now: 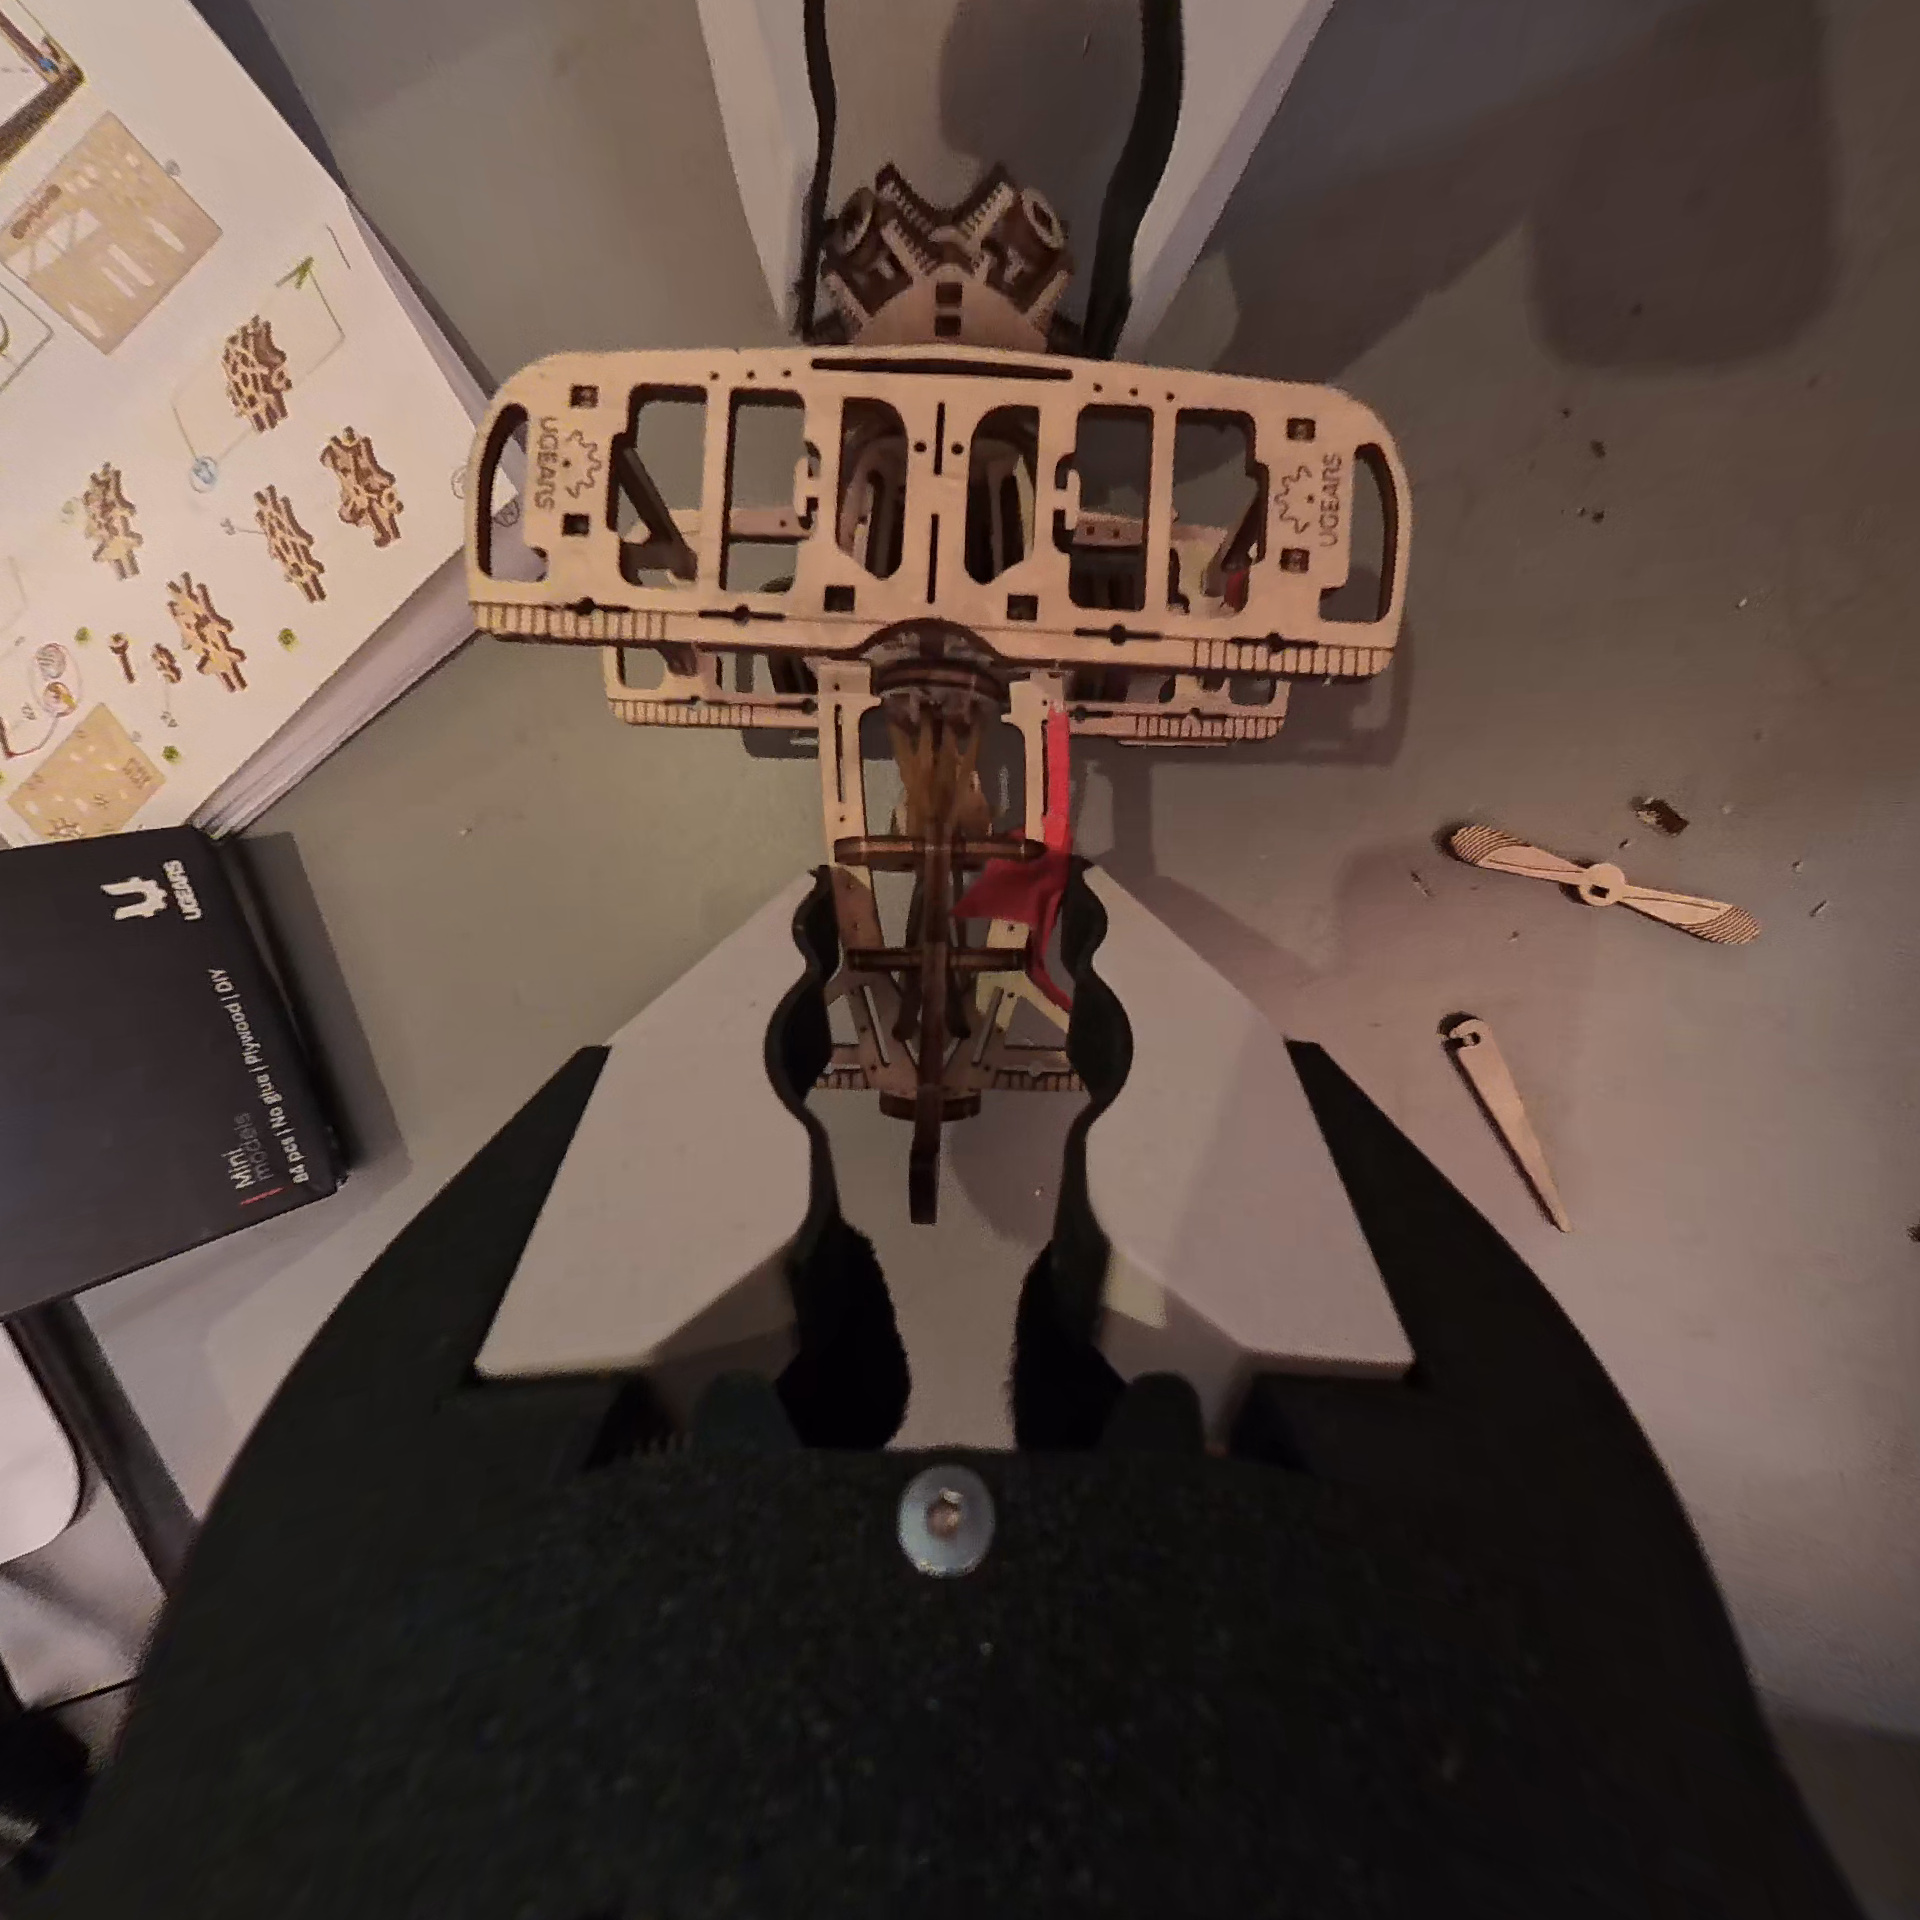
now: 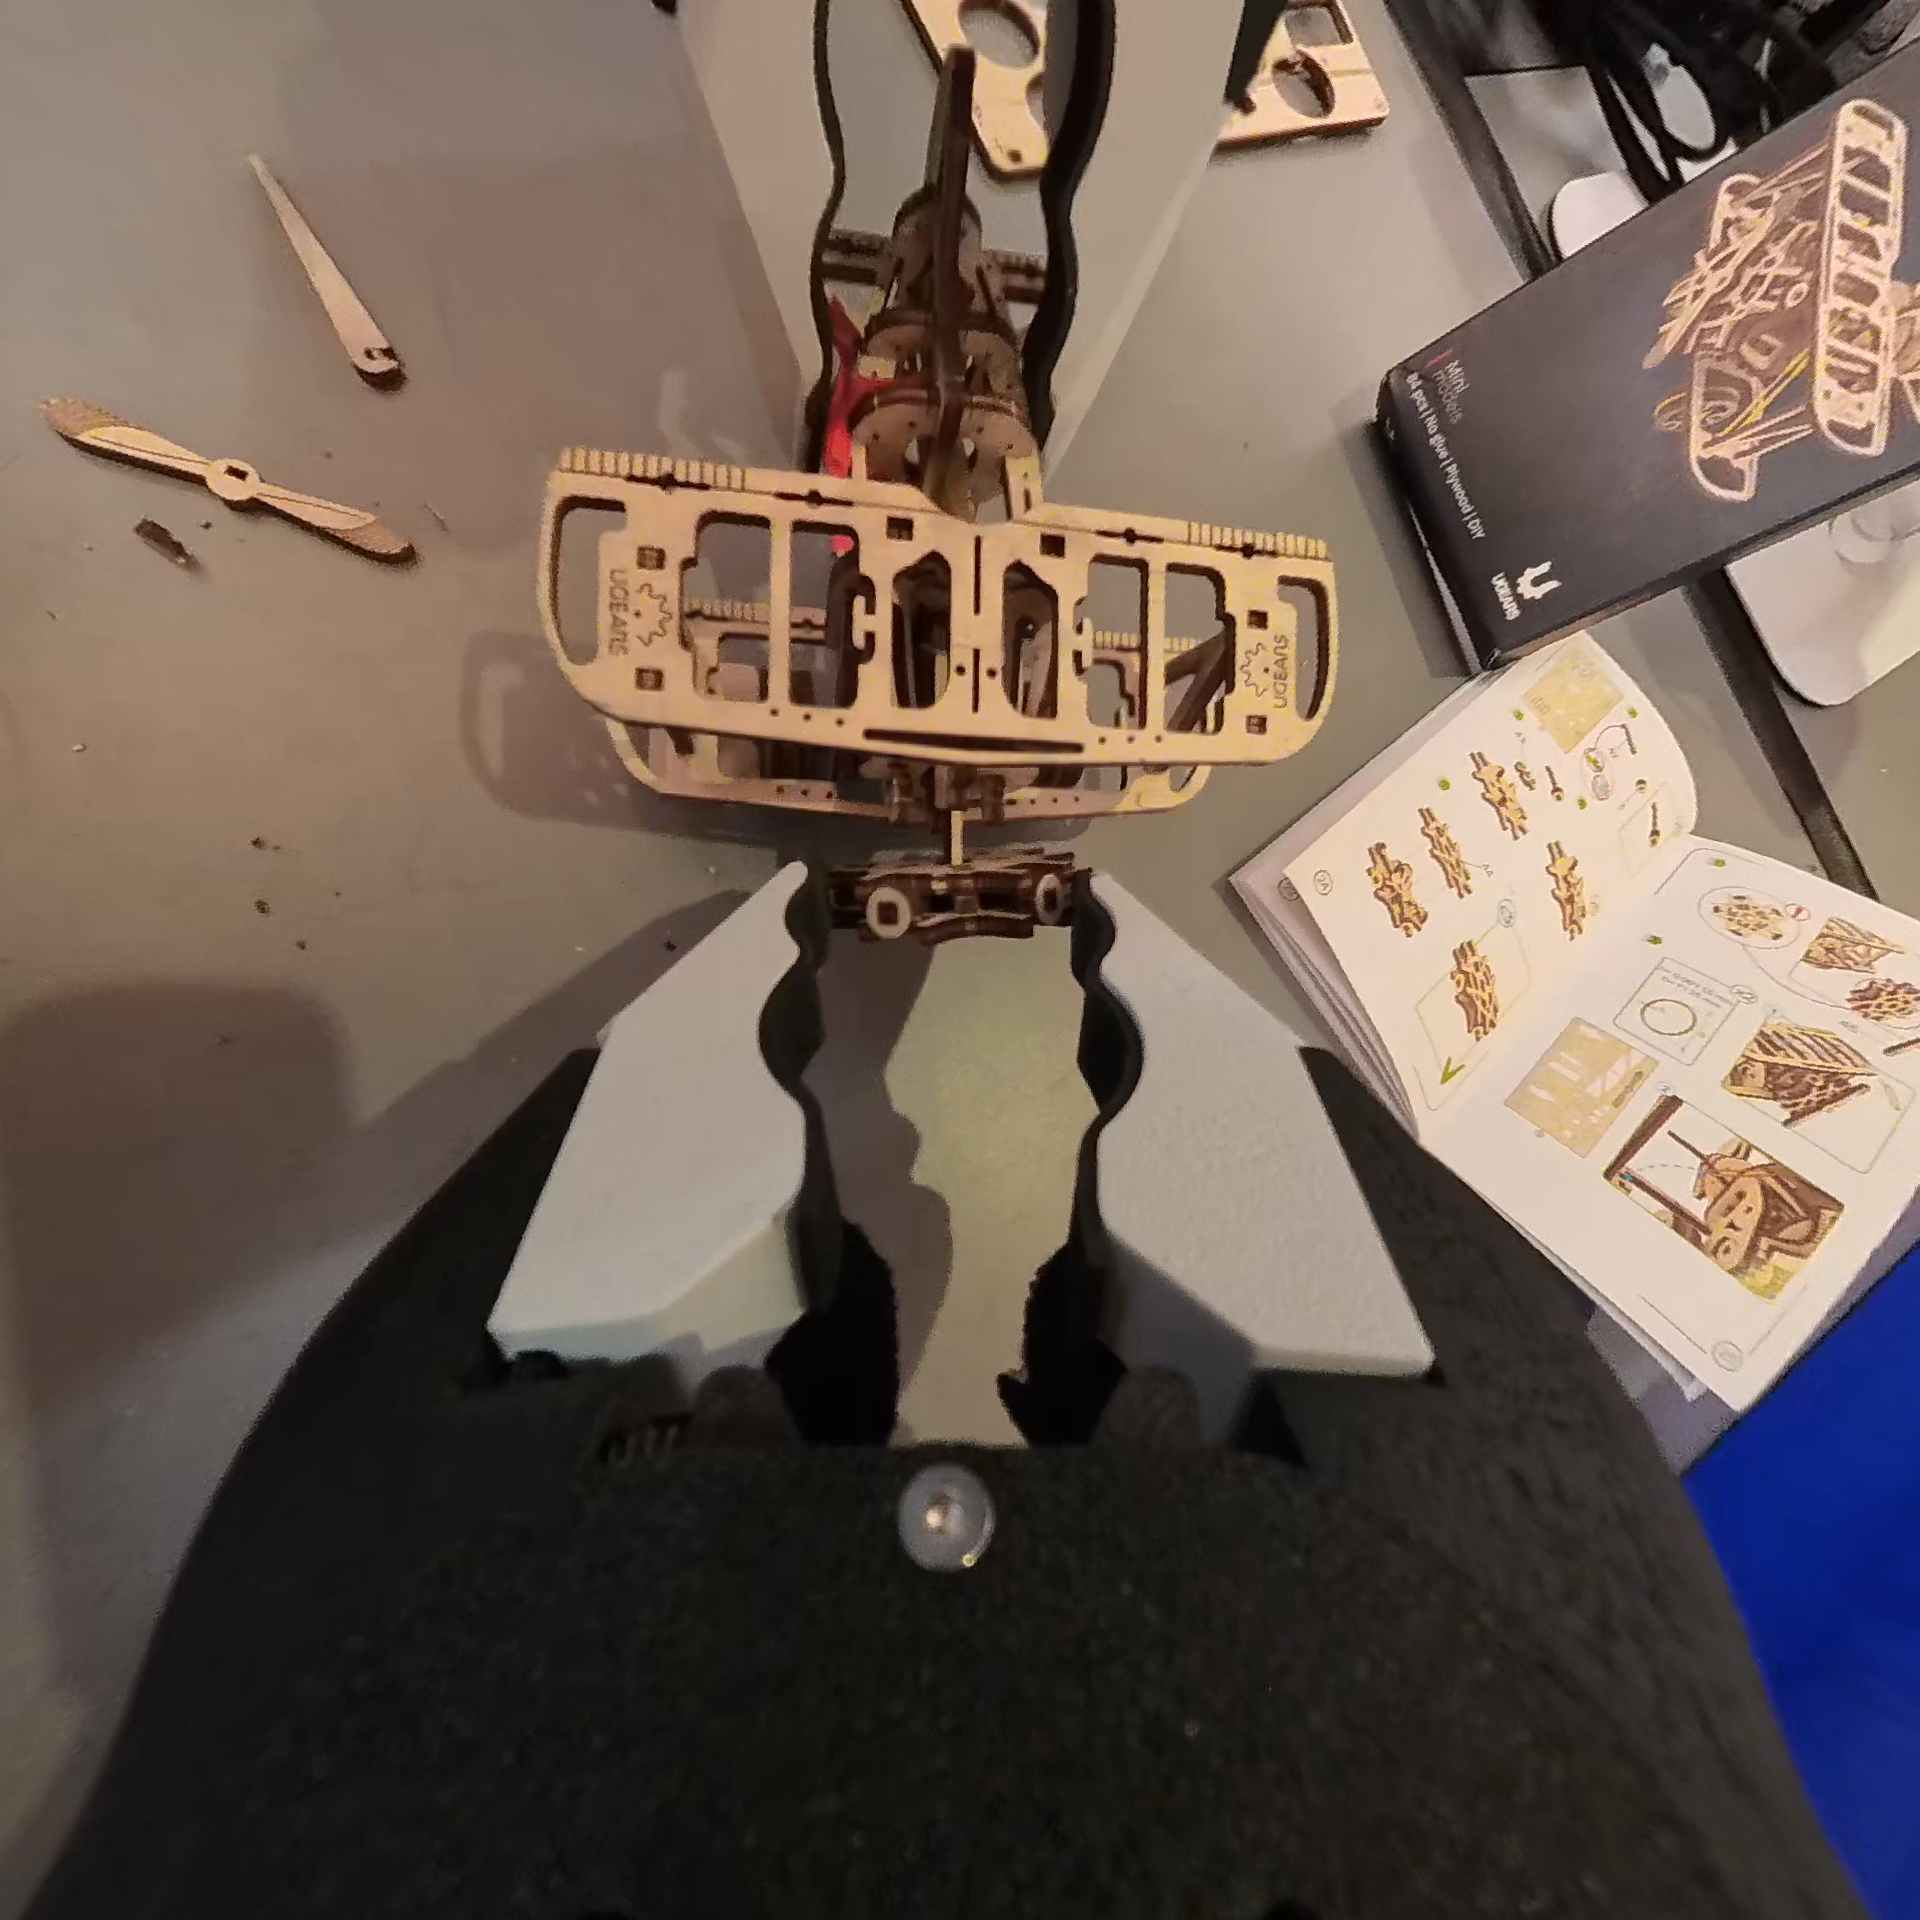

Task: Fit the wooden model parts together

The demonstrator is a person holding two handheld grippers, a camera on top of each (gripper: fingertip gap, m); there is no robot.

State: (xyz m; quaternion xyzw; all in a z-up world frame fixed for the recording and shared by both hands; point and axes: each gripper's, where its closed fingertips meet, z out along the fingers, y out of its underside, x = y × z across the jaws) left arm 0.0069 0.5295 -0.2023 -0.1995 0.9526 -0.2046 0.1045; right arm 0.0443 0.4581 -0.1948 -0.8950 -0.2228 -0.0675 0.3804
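Wooden biplane point(image 1: 940, 509): we hold it at both ends.
Left gripper point(image 1: 948, 987): jaws pinch tail.
Right gripper point(image 2: 951, 909): jaws pinch engine block point(image 2: 951, 906).
Room: propeller point(image 1: 1605, 883) lies apart on table point(image 1: 1558, 520).

Grey tabletop point(image 1: 1558, 520) dotted with dark wood crumbs, dim warm light, soft shadows; blue surface point(image 2: 1829, 1558) off one edge, dark cables point(image 2: 1683, 62) behind.

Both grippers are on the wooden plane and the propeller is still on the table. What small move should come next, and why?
Probably open the right gripper and reach for the propeller. It grips the engine block at the plane's nose, where no propeller is fitted yet. The left gripper already clamps the tail end, so it could likely hold the plane alone.
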